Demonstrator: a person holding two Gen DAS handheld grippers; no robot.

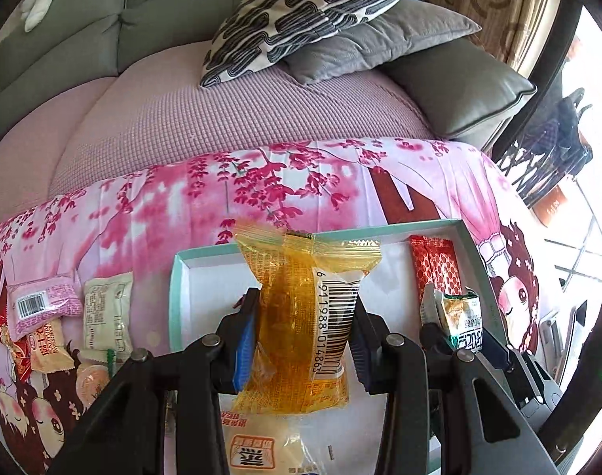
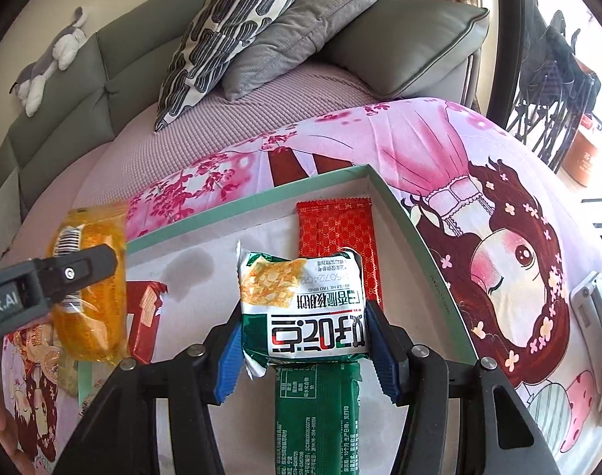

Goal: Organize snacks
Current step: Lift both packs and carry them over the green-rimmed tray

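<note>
My left gripper (image 1: 302, 336) is shut on a yellow see-through snack packet (image 1: 301, 316) and holds it over the mint-rimmed white tray (image 1: 206, 255). It shows in the right wrist view as the yellow packet (image 2: 91, 293) at the tray's left edge. My right gripper (image 2: 304, 340) is shut on a green-and-white snack packet (image 2: 301, 304) over the tray (image 2: 419, 237); it also shows in the left wrist view (image 1: 461, 318). In the tray lie a red patterned packet (image 2: 336, 237), a dark green packet (image 2: 316, 415) and a red packet (image 2: 144, 316).
Several loose snack packets (image 1: 103, 312) lie left of the tray on the pink floral cloth (image 1: 261, 182). A pale packet (image 1: 261, 447) lies under the left gripper. A sofa with cushions (image 1: 312, 12) stands behind. A plush toy (image 2: 51, 63) lies on the sofa back.
</note>
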